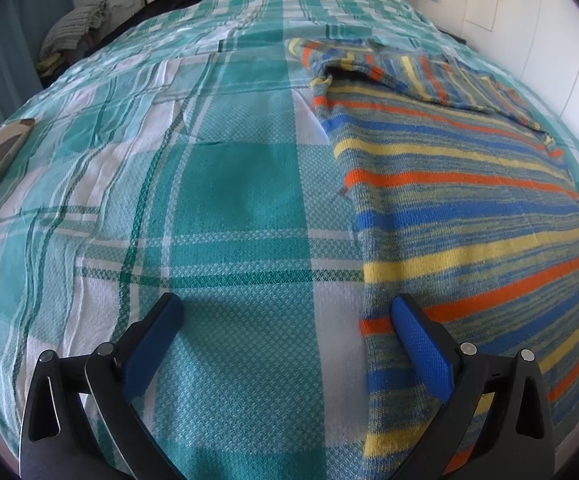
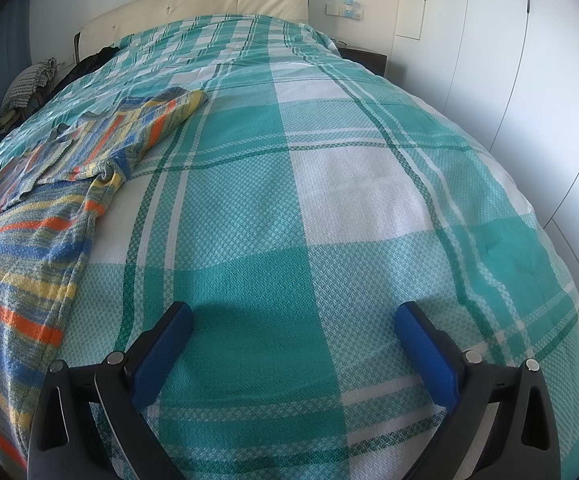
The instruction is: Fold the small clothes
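A striped knit sweater (image 1: 469, 208) in blue, orange and yellow lies flat on the bed, with its sleeves folded across the chest at the far end. In the left wrist view it fills the right side. My left gripper (image 1: 287, 308) is open and empty, low over the bedspread at the sweater's left edge; its right finger (image 1: 421, 344) is over the sweater's hem area. In the right wrist view the sweater (image 2: 29, 248) lies at the left. My right gripper (image 2: 293, 316) is open and empty over bare bedspread, to the right of the sweater.
The bed has a teal and white plaid bedspread (image 2: 329, 184) and a cream padded headboard (image 2: 209, 4). Dark clothes and a checked bundle (image 2: 29, 80) lie by the far left side. White wardrobe doors (image 2: 509, 80) stand along the right.
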Available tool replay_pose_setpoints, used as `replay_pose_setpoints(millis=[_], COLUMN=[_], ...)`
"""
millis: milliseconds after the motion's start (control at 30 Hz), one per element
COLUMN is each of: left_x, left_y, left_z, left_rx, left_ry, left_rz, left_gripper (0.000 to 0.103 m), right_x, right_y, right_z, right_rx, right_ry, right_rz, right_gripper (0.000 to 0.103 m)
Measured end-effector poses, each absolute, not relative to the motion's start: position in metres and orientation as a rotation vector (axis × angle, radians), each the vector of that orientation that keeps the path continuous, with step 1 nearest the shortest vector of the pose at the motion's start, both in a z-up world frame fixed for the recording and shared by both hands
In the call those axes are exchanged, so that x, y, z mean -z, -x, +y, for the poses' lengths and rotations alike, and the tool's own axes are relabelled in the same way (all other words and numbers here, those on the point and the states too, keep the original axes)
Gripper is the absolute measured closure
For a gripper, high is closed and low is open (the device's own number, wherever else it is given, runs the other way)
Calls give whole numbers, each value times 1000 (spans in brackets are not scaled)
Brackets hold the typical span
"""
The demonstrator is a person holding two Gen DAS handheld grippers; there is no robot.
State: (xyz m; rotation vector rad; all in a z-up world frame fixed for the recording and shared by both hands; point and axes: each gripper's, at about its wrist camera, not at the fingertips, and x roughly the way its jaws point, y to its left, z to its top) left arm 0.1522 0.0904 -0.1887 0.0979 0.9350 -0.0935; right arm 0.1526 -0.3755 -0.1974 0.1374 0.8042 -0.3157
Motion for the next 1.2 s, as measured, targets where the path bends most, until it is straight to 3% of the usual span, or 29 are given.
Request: replay_pose_setpoints(millis=[633, 900, 1067, 1167, 1200], left_x=[189, 144, 154, 164, 167], left_y=[-151, -118, -91, -81, -79], left_z=[92, 167, 143, 108, 99], left_rx=[106, 16, 139, 235, 255], left_ry=[-85, 235, 221, 136, 104], left_rz=[912, 902, 1009, 1085, 1104], left_gripper=[0, 2, 2, 12, 20], right_x=[198, 177, 149, 142, 144], right_y=[-154, -154, -103, -66, -53], right_z=[-375, -384, -373, -349, -341], right_rx=[317, 237, 93, -2, -27], right_ry=[-135, -177, -335, -397, -419], right_rz=[814, 937, 935, 995, 1028], right_gripper=[2, 2, 3, 4, 7])
